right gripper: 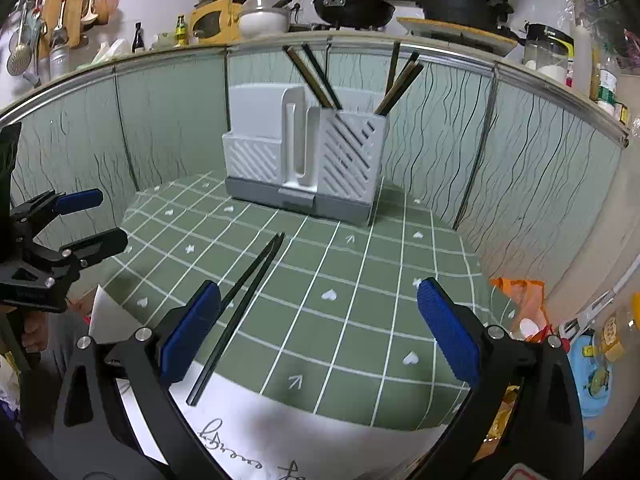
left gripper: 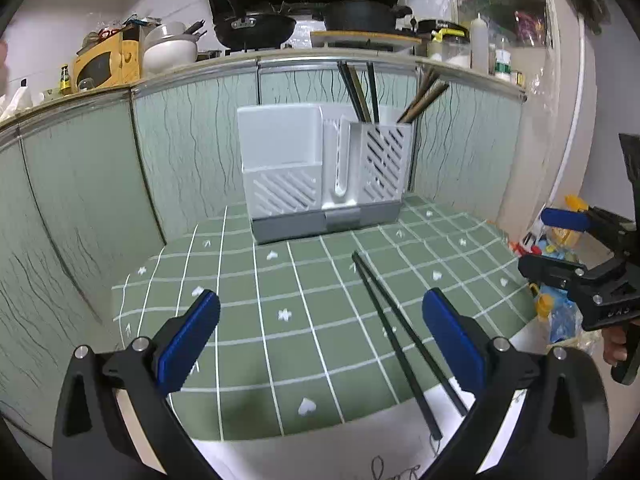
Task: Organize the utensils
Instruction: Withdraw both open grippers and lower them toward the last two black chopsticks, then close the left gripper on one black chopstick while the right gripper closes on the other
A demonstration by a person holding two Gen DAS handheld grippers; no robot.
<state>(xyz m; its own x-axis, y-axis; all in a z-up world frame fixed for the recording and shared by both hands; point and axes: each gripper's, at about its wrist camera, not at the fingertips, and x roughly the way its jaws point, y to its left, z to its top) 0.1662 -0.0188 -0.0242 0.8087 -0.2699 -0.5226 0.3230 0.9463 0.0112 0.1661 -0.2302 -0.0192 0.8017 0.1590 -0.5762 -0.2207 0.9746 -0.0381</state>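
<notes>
Blue-padded and spread wide, the left gripper (left gripper: 320, 336) in the left wrist view holds nothing, hovering over the near part of a green checked cloth (left gripper: 240, 312); two black chopsticks (left gripper: 394, 332) lie on that cloth, tips together toward the far end, near ends apart and reaching onto white paper (left gripper: 320, 452), passing just beside the right pad without my being able to tell contact; at the far end stands one white slotted utensil holder (left gripper: 324, 172) on a grey base, its right compartment holding several upright chopsticks (left gripper: 360, 92), too overlapped to count surely; the right gripper (left gripper: 560, 244) shows at the right edge, jaws apart, empty.

Same cloth in the right wrist view; the right gripper (right gripper: 320, 336) is wide open and empty; the two black chopsticks (right gripper: 244, 304) run near the left pad; the holder (right gripper: 308, 160) stands far, centre; the left gripper (right gripper: 92, 220) is at the left edge, parted, gripping nothing.
</notes>
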